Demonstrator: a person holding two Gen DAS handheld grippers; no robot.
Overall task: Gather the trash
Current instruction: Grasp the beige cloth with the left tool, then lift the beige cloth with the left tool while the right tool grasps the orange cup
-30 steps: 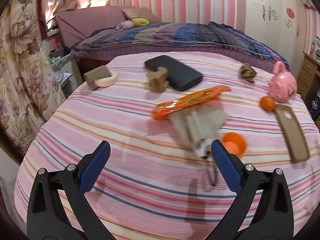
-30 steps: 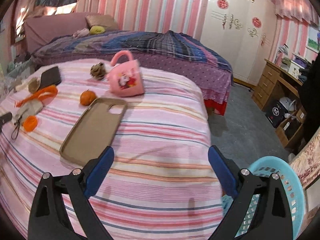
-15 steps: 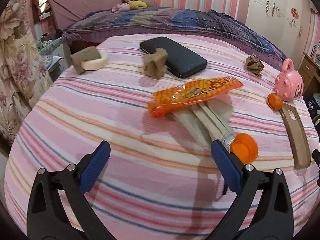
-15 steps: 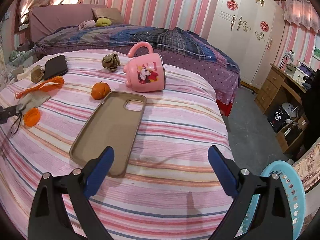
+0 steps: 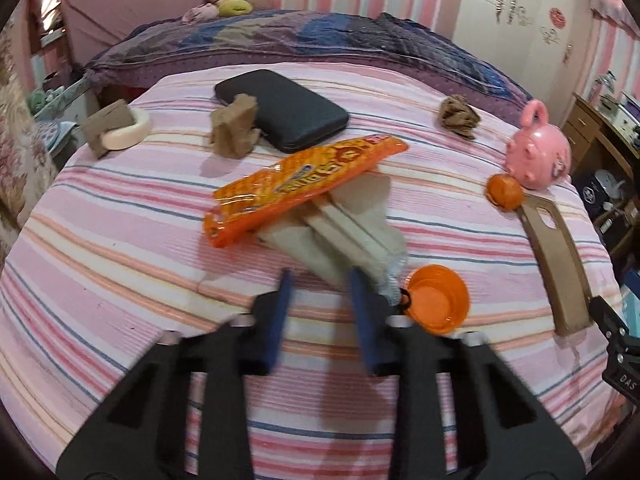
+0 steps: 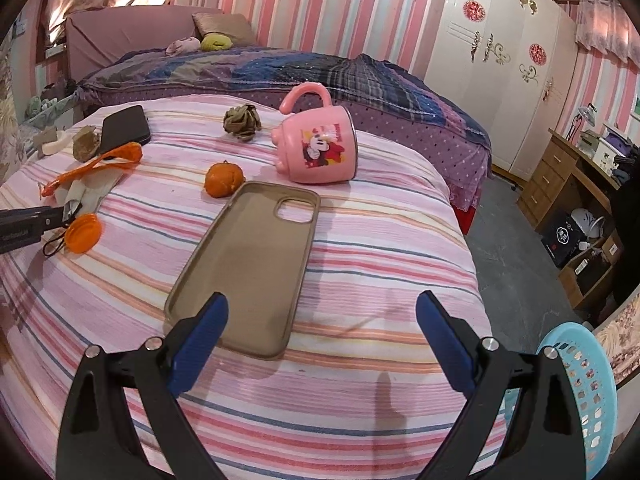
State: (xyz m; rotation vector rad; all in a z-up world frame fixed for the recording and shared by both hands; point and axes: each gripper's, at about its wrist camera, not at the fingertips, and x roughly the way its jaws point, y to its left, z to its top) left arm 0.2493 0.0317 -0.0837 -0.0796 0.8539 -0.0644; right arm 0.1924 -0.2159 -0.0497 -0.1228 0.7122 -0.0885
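On the striped bed (image 5: 120, 240), the grey folded umbrella (image 5: 344, 232) lies with its long axis running away from the left gripper (image 5: 320, 280), whose fingers have just been narrowing beside its near tip; right gripper (image 6: 320, 316) is wide, empty, farther off.

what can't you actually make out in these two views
- Left gripper: blurred in the left wrist view; its jaws have just been closing, and whether the pads touch the grey pouch is unclear.
- Pouch's far end: covered by the orange wrapper.
- Blue basket: cut off by the right wrist view's edge and its own gripper; contents hidden.
- Wrapper print: too blurred to read.
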